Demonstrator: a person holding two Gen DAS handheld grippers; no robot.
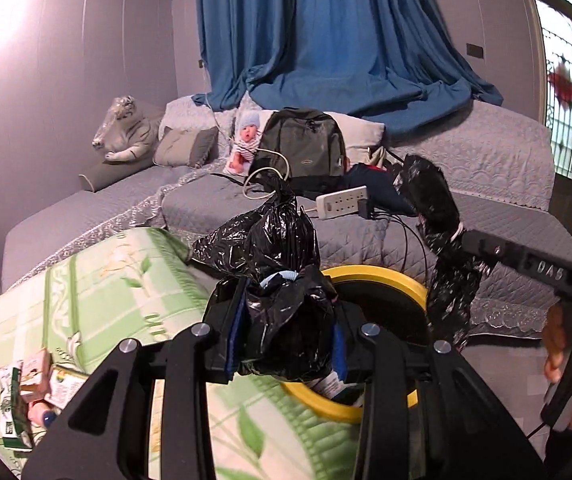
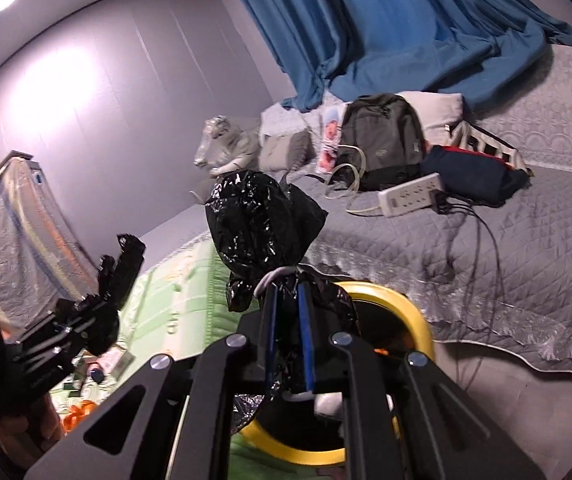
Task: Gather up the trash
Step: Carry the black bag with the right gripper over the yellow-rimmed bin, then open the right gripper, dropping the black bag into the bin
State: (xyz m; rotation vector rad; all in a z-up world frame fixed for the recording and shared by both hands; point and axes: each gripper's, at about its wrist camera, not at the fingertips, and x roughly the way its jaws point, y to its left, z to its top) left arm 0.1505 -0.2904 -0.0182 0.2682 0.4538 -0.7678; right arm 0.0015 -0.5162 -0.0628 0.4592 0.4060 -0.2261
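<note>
A black bin bag (image 1: pixel 270 240) rises out of a yellow-rimmed bin (image 1: pixel 385 276). My left gripper (image 1: pixel 282 312) is shut on one bunched part of it, and the plastic sticks up past the blue pads. Off to the right, my right gripper (image 1: pixel 463 238) pinches another strip of the black plastic (image 1: pixel 433 200), which hangs down toward the bin. In the right wrist view, the right gripper (image 2: pixel 286 292) is shut tight on a gathered neck of the bag (image 2: pixel 262 216), above the yellow bin (image 2: pixel 405 304). The left gripper (image 2: pixel 82 324) shows at the left, holding its bunch.
A grey quilted bed (image 1: pixel 505 160) lies behind the bin, with a backpack (image 1: pixel 301 144), a white power strip (image 1: pixel 341 200) with cables, a doll (image 1: pixel 246 140) and a plush tiger (image 1: pixel 126 132). A green patterned mat (image 1: pixel 86 280) holds small packets (image 1: pixel 26 392). A blue curtain (image 1: pixel 325 40) hangs behind.
</note>
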